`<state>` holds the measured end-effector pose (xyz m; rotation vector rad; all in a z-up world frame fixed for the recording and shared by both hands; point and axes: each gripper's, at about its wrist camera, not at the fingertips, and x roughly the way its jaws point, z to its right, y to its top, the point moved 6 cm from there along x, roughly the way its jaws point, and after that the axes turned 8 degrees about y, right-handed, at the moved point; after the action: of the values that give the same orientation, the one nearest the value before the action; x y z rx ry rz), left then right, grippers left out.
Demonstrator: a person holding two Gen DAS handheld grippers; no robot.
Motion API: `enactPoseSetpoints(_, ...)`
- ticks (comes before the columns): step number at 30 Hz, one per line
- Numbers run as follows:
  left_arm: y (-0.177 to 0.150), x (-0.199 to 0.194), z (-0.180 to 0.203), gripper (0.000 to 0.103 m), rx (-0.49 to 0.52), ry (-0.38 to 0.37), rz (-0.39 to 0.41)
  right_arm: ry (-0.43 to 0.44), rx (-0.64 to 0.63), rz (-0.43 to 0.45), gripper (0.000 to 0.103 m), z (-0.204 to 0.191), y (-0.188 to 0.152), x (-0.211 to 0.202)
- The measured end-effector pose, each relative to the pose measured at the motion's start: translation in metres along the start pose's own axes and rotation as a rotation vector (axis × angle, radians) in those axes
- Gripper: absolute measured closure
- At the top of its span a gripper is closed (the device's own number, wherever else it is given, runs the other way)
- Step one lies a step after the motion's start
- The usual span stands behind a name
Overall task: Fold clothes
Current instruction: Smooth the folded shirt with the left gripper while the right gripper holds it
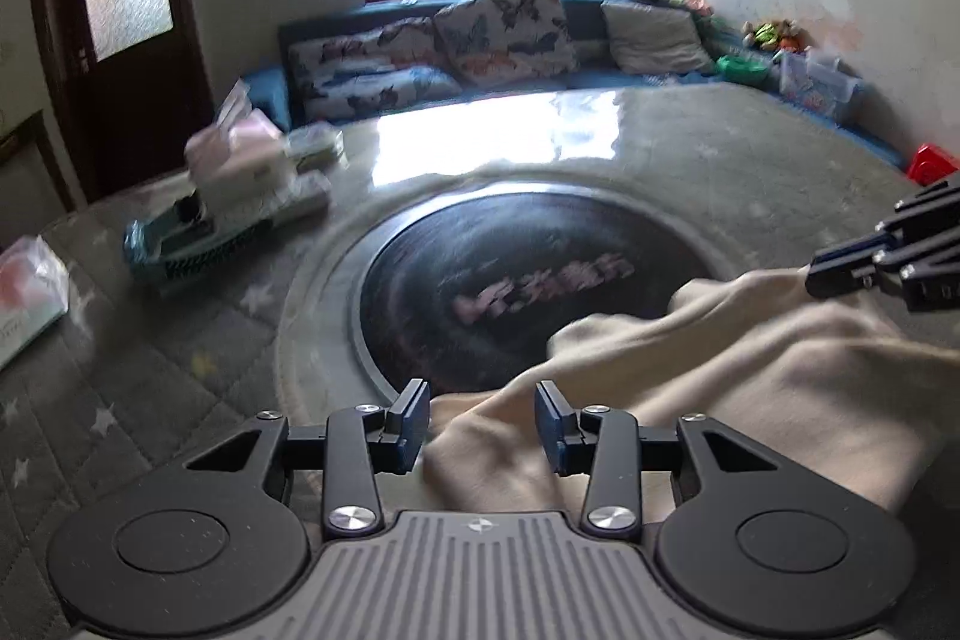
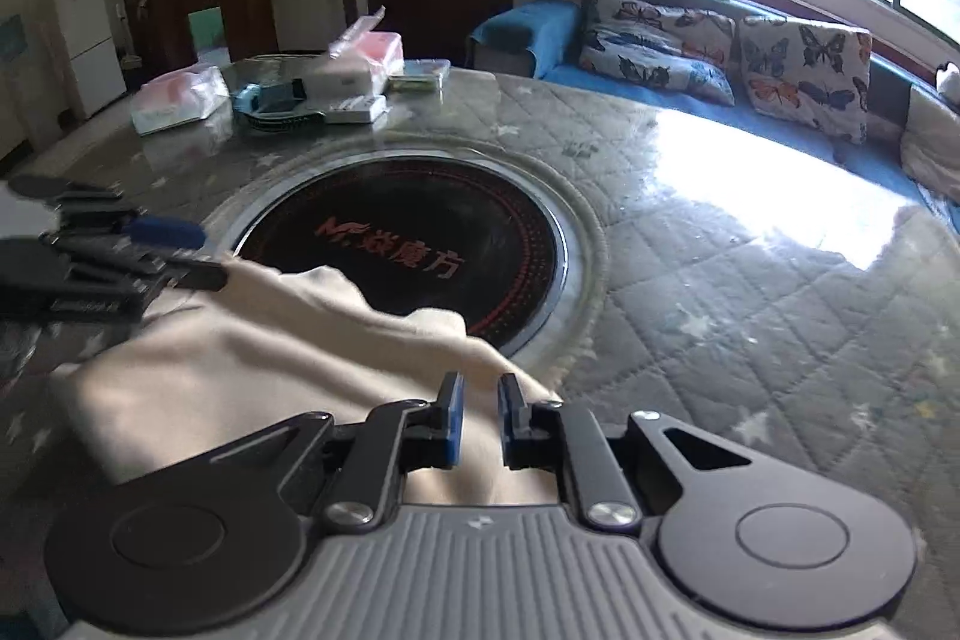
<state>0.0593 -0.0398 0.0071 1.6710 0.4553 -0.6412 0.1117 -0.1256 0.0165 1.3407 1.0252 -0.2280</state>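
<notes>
A cream-coloured garment (image 1: 720, 370) lies bunched on the round table, partly over the black hotplate disc (image 1: 480, 280). My left gripper (image 1: 483, 421) is open, its blue pads on either side of the garment's near-left edge. My right gripper (image 2: 480, 415) has its jaws a small gap apart over the cloth's (image 2: 240, 370) near-right edge; cloth shows between the pads, but a grip is not clear. Each gripper also shows in the other view, the right one (image 1: 840, 268) at the cloth's far edge, the left one (image 2: 180, 250) at the cloth's left corner.
The table has a grey quilted cover with stars under glass (image 2: 720, 280). Tissue packs and boxes (image 2: 336, 82) sit at its far side, also seen in the left wrist view (image 1: 240, 196). A blue sofa with butterfly cushions (image 2: 720, 46) runs under the window. A dark door (image 1: 120, 10) stands behind.
</notes>
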Motion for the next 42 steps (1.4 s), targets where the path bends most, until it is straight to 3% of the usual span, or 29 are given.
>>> enactPoseSetpoints(7, 0.003, -0.013, 0.058, 0.061, 0.048, -0.151, 0.023, 0.042, -0.066, -0.048, 0.093, -0.029, -0.038, -0.032)
enactPoseSetpoints(15, -0.008, -0.014, 0.091, 0.061, 0.099, -0.193, 0.029, 0.037, -0.104, -0.09, 0.093, -0.039, -0.077, -0.043)
enactPoseSetpoints(20, -0.019, -0.014, 0.11, 0.06, 0.145, -0.248, 0.03, 0.037, -0.095, -0.046, 0.092, -0.033, -0.054, -0.052)
enactPoseSetpoints(24, -0.028, -0.02, 0.118, 0.059, 0.166, -0.263, 0.048, 0.033, -0.096, -0.019, 0.084, -0.026, -0.033, -0.05)
enactPoseSetpoints(35, -0.039, -0.033, 0.118, 0.052, 0.138, -0.313, 0.042, 0.057, -0.044, -0.073, 0.081, -0.016, 0.001, 0.035)
enactPoseSetpoints(42, -0.048, -0.042, 0.12, 0.047, 0.173, -0.331, 0.052, 0.029, 0.003, -0.047, 0.08, -0.004, 0.009, 0.049)
